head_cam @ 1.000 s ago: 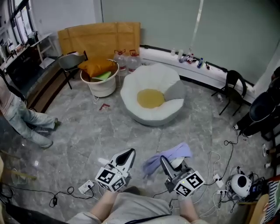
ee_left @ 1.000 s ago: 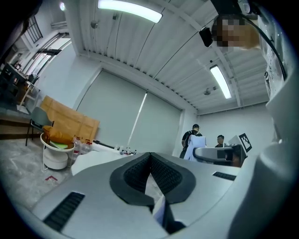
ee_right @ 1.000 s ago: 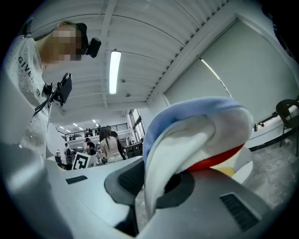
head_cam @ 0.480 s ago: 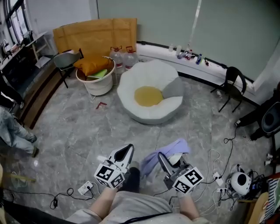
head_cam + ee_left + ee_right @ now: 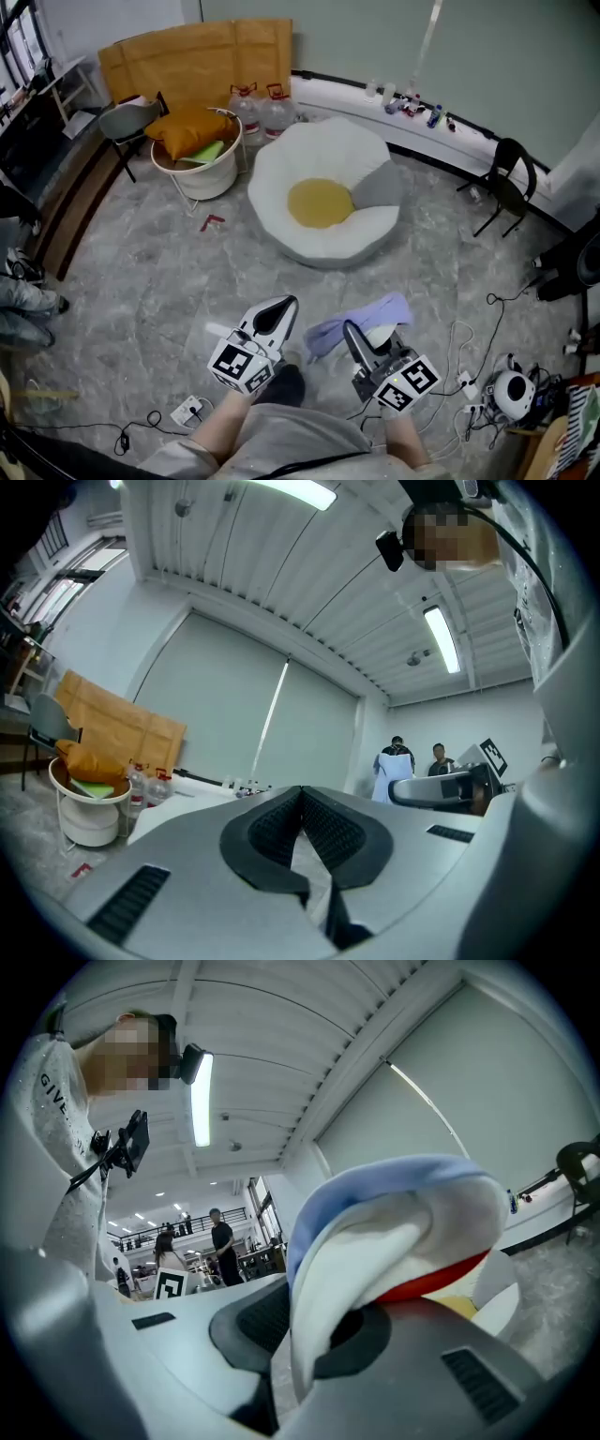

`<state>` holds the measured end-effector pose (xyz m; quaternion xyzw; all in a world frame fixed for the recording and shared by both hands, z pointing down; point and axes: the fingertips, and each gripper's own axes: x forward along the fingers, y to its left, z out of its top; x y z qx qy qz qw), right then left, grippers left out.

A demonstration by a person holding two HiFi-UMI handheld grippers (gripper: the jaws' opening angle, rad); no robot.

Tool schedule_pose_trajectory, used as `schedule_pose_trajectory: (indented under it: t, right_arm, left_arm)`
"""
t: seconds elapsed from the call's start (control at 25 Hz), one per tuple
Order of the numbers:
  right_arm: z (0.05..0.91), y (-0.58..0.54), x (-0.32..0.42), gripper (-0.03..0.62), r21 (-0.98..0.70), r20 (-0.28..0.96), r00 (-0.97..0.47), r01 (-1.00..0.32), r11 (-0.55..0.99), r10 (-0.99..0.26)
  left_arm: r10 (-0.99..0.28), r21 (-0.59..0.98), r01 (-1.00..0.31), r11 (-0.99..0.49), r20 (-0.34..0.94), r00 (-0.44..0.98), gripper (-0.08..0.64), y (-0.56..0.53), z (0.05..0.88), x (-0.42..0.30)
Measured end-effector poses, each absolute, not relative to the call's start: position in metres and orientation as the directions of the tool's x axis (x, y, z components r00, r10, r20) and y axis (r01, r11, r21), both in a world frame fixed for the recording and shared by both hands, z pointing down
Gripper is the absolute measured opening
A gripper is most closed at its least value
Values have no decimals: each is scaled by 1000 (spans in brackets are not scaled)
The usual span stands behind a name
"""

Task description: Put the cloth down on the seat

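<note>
The seat (image 5: 323, 202) is a white, egg-shaped floor cushion with a yellow centre, on the grey floor ahead of me. The cloth (image 5: 361, 322) is pale blue and white, bunched, and hangs from my right gripper (image 5: 354, 333), which is shut on it short of the seat. In the right gripper view the cloth (image 5: 375, 1241) folds up out of the gripper (image 5: 300, 1335) and hides the far jaw tips. My left gripper (image 5: 279, 309) is level beside it on the left. Its dark pads (image 5: 328, 832) meet at the tip with nothing between them.
A white bucket (image 5: 197, 173) with an orange cushion, a grey chair (image 5: 127, 122) and water bottles (image 5: 258, 103) stand left of the seat, before cardboard (image 5: 197, 56). A black chair (image 5: 511, 178) is at the right. Cables (image 5: 469, 347) and a power strip (image 5: 187, 411) lie nearby. A person's legs (image 5: 19, 300) show at the left edge.
Both grippers and the cloth have advanced across the floor toward the seat, which now looks larger. The person at the left has slid toward the frame's edge.
</note>
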<state>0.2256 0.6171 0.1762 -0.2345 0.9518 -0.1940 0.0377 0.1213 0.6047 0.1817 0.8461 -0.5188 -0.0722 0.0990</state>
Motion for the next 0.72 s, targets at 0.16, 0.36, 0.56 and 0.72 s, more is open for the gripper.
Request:
schedule_pose_trajectory:
  t: [0.16, 0.36, 0.56, 0.72]
  right_arm:
    - [177, 570, 200, 49, -397, 11, -872, -453, 799, -489]
    - [176, 524, 178, 49, -407, -5, -859, -466, 786, -512]
    - [177, 489, 160, 49, -425, -13, -856, -463, 778, -517]
    - [179, 467, 147, 49, -432, -11, -862, -454, 780, -508]
  left_arm:
    - [-890, 254, -859, -444, -18, 455, 13, 558, 187, 90]
    - [-884, 260, -851, -457, -28, 466, 12, 511, 190, 64]
    - [-892, 274, -855, -440, -25, 451, 14, 483, 194, 44]
    - [-896, 282, -858, -429, -14, 443, 14, 468, 199, 33]
